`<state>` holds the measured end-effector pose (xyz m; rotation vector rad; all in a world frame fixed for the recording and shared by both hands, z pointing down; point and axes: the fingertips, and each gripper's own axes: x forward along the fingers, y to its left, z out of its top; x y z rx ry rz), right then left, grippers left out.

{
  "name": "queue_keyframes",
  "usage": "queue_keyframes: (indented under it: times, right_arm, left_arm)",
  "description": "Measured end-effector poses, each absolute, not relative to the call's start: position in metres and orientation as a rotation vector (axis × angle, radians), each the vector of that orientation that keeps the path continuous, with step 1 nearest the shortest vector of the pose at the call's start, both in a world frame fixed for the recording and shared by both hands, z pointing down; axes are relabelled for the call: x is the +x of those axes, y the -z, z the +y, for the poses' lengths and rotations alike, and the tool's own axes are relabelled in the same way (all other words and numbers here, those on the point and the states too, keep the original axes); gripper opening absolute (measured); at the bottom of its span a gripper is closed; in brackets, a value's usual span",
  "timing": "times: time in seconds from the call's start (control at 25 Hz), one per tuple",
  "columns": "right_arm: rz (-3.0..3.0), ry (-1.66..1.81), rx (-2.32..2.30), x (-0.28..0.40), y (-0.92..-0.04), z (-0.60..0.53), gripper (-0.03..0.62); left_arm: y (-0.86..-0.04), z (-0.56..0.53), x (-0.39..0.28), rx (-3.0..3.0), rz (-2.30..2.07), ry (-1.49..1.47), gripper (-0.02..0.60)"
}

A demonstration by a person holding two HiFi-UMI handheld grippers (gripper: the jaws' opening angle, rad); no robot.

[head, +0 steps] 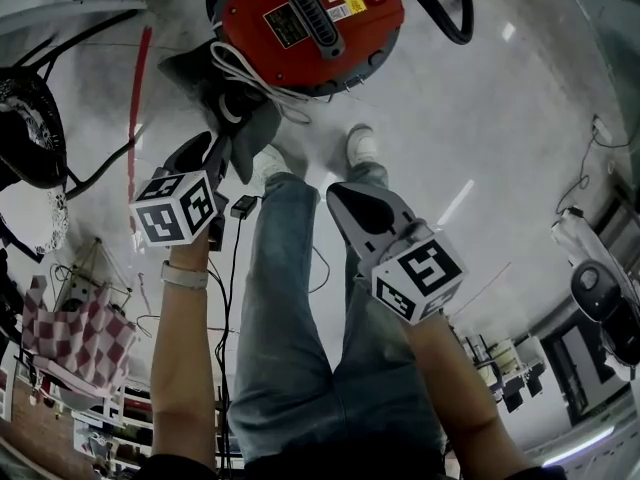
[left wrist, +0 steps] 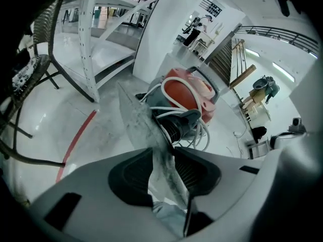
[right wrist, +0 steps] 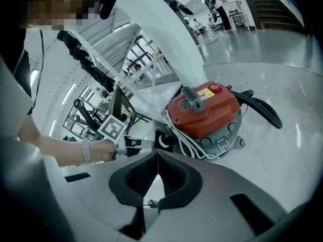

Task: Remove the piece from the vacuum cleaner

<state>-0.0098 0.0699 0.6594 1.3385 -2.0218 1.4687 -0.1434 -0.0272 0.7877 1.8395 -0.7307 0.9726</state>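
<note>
The red vacuum cleaner (head: 310, 18) (left wrist: 184, 92) (right wrist: 204, 110) stands on the pale floor with a white cord (head: 250, 73) looped round it. A flat, dusty grey piece (head: 215, 78) (left wrist: 139, 122) juts out from its near side. In the left gripper view my left gripper (left wrist: 161, 160) (head: 215, 153) has that piece between its jaws, which stand a little apart with the pads not pressing on it. My right gripper (head: 355, 203) (right wrist: 158, 158) hangs shut and empty over the person's legs, back from the vacuum cleaner.
A black hose (head: 445, 8) (right wrist: 260, 107) curls off the vacuum cleaner's far side. A black chair (head: 30, 128) and a red floor line (head: 135, 108) lie to the left, with a white rack (left wrist: 96, 44) beyond. The person's shoes (head: 360, 146) stand just before the machine.
</note>
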Motion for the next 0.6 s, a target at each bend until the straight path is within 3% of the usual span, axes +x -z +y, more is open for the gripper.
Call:
queue_keyframes:
  times: [0.6]
  right_arm:
    - [-2.009,-1.483,1.338,-0.009,-0.662,0.071,0.029]
  left_arm:
    - [-0.800,-0.060,-0.131,1.781,-0.782,-1.012,0.149]
